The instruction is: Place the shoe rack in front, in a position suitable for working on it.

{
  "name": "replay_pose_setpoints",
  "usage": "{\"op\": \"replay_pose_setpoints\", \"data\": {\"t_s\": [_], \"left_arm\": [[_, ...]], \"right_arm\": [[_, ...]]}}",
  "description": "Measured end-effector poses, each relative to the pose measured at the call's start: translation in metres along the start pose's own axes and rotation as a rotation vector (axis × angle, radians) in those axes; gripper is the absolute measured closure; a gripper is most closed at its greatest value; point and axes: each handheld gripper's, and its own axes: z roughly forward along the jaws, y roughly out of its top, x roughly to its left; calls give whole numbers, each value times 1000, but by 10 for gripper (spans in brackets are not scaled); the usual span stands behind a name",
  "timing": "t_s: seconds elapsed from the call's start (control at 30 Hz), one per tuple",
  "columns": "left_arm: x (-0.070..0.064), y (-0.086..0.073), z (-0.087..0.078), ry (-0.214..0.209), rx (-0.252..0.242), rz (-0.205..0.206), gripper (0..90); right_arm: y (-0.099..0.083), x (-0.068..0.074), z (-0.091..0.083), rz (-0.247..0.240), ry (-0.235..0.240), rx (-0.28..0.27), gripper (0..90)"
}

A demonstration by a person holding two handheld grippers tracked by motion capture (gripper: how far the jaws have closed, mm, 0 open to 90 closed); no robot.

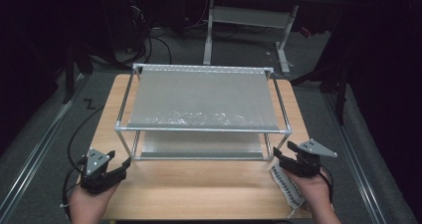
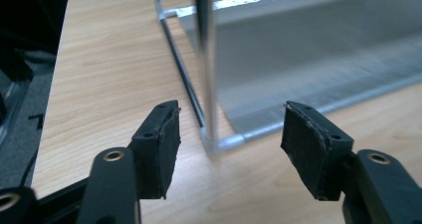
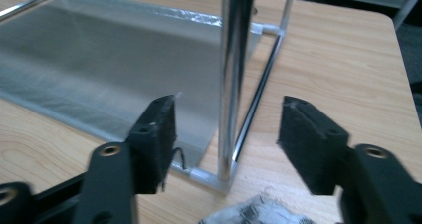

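Both hands low: left gripper (image 1: pixel 122 165) and right gripper (image 1: pixel 279 154) agape, apparently flanking rack (image 1: pixel 201 129) posts.

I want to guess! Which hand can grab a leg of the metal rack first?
Too close to call, perhaps right: both hand-held grippers, left and right, are open with a front rack leg between their jaws.

right gripper (image 3: pixel 226 129): jaws apart | rack post (image 3: pixel 234 79): upright between jaws | table (image 3: pixel 338 50): wood
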Motion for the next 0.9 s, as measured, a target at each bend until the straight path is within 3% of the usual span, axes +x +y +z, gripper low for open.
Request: {"op": "replay_pose_setpoints", "data": {"t_s": [0.1, 0.2, 0.3, 0.37, 0.4, 0.5, 0.6, 0.63, 0.73, 0.83, 0.9], "left_arm": [[8, 4, 6, -3, -4, -5, 443], [20, 11, 11, -45, -6, -37, 471], [24, 15, 13, -30, -12, -34, 495], [24, 17, 14, -24, -12, -33, 493], [23, 19, 15, -8, -14, -14, 501], [21, 21, 17, -9, -19, 9, 550], [19, 23, 20, -22, -18, 11, 571], [18, 24, 21, -36, -19, 4, 606], [17, 25, 22, -52, -31, -9, 644], [14, 26, 24, -75, -36, -5, 766], [10, 26, 25, -61, -31, 29, 774]], "right_arm": [[2, 1, 2, -24, -6, -5, 443], [5, -2, 11, -4, -13, 17, 444], [8, -1, 18, -27, -21, 30, 505], [9, -1, 19, -34, -23, 38, 515], [11, -2, 19, -43, -33, 43, 590], [13, -3, 18, -43, -31, 43, 654], [14, -4, 17, -34, -3, 46, 730], [14, -3, 18, -47, 4, 45, 794], [15, -3, 19, -55, -3, 44, 798], [17, -5, 22, -50, -11, 40, 802], [18, -6, 24, -48, -18, 42, 802]]}}
